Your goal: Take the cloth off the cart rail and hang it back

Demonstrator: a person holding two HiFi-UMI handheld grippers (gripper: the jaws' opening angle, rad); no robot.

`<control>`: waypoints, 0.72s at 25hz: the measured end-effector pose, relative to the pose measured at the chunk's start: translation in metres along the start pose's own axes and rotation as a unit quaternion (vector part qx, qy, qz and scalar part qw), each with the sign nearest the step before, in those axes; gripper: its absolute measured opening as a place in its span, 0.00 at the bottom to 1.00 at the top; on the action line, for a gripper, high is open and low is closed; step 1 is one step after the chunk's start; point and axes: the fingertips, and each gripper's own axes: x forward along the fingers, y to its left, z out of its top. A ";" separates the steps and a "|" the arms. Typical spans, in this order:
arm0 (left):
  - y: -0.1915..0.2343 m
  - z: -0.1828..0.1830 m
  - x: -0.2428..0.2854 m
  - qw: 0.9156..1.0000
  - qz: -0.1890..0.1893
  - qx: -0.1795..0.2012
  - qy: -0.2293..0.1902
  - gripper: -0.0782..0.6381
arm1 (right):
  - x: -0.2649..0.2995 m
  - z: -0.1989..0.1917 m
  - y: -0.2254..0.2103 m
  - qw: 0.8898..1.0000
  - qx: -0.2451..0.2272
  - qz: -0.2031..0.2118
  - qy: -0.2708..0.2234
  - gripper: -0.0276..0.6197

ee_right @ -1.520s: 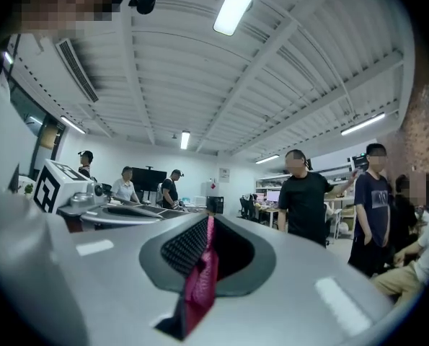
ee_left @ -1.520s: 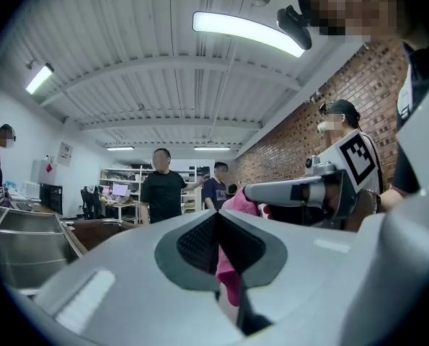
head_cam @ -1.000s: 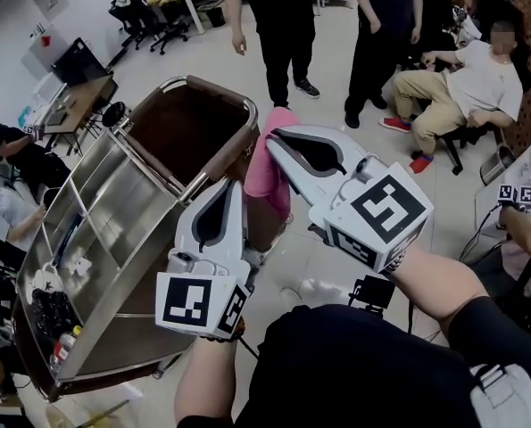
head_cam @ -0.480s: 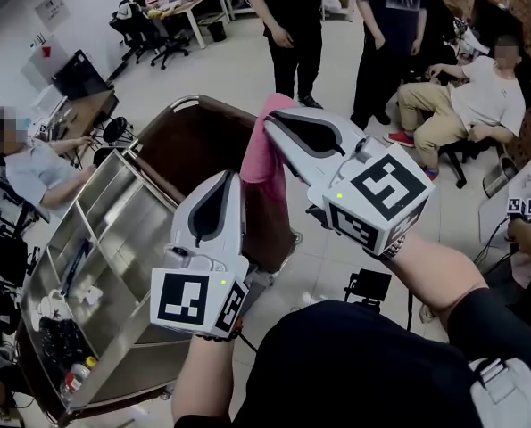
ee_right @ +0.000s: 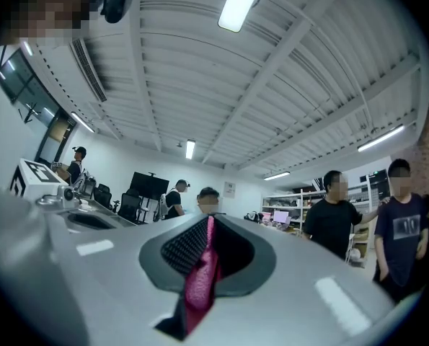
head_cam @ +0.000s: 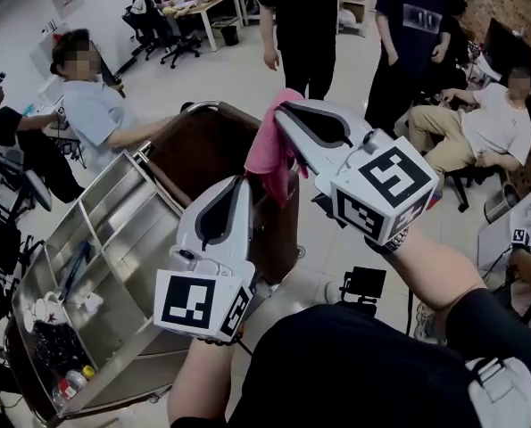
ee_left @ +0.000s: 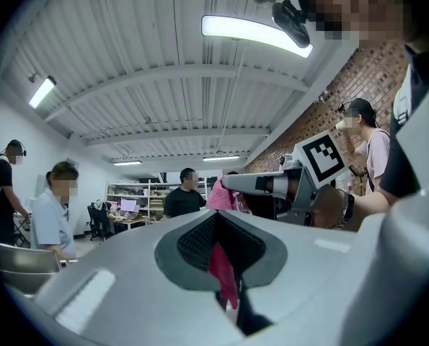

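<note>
Open workshop: pale floor (head_cam: 238,69), desks and office chairs at the back, several people standing or seated around. Left of centre, a steel cart (head_cam: 113,230) with divided trays. In its nearest compartment, a black bundle (head_cam: 55,346), small white items (head_cam: 46,308) and a bottle (head_cam: 69,386), all too small to identify further. At the cart's far end, a dark brown bin (head_cam: 198,145) framed by the chrome rail (head_cam: 219,107).

Cloth (head_cam: 267,154): pink, soft, bunched into hanging folds, held in the air near the bin's right corner. Right gripper (head_cam: 283,107) clenched on the cloth's upper edge; left gripper (head_cam: 240,182), lower and nearer the cart, clenched on a lower fold.

Head view only: cart, bin and the cloth's full drape. Left gripper view only: brick wall (ee_left: 358,85), the right gripper's marker cube (ee_left: 322,157), and a thin pink strip pinched between closed jaws. Right gripper view only: dark monitor (ee_right: 148,186) and shelving (ee_right: 286,211), with a pink ridge of cloth squeezed between its jaws.
</note>
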 end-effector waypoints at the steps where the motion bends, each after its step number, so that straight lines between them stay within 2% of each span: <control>1: 0.006 -0.003 0.004 1.000 0.002 -0.001 0.000 0.11 | 0.007 -0.003 -0.004 1.000 0.001 0.002 0.000 0.08; 8: 0.025 -0.024 0.049 0.999 0.035 -0.006 0.003 0.11 | 0.041 -0.022 -0.049 0.999 0.006 0.033 0.011 0.08; 18: 0.043 -0.056 0.120 0.996 0.084 -0.012 0.024 0.11 | 0.075 -0.071 -0.118 0.996 0.030 0.078 0.036 0.08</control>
